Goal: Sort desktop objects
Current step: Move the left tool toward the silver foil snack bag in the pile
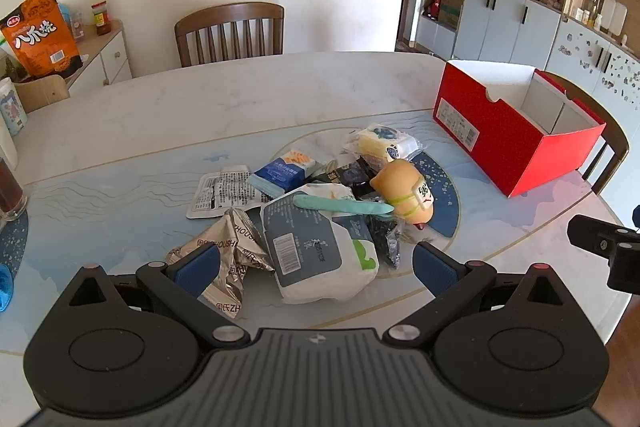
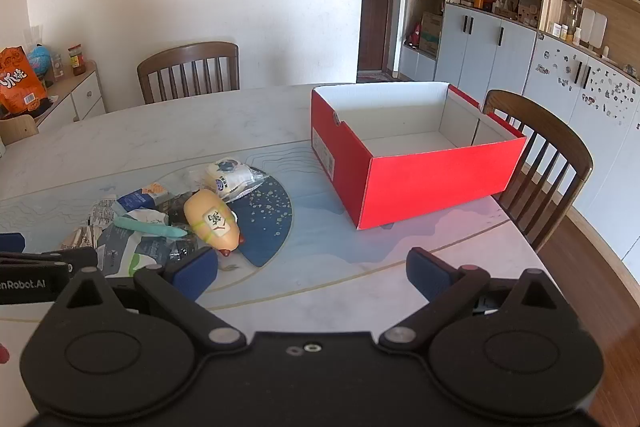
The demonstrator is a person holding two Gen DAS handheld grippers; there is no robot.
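Fingers (image 1: 198,269) of the left gripper (image 1: 316,267) stand wide apart above the pile (image 1: 320,203), gripping nothing; the right gripper (image 2: 312,273) is likewise spread over the bare table (image 2: 320,291). Red box (image 2: 412,179) sits right of the pile

Both wrist cams look down-fwd, share pile (image 1: 312,211), red box (image 2: 412,151).

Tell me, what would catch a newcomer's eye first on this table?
The bright red box, open and empty, stands toward the right side of the table. To its left lies a jumbled pile of small packets, with a yellow toy at the pile's right edge and a white tissue pack nearest the camera. In the foreground, the left gripper and right gripper both hang open and hold nothing.
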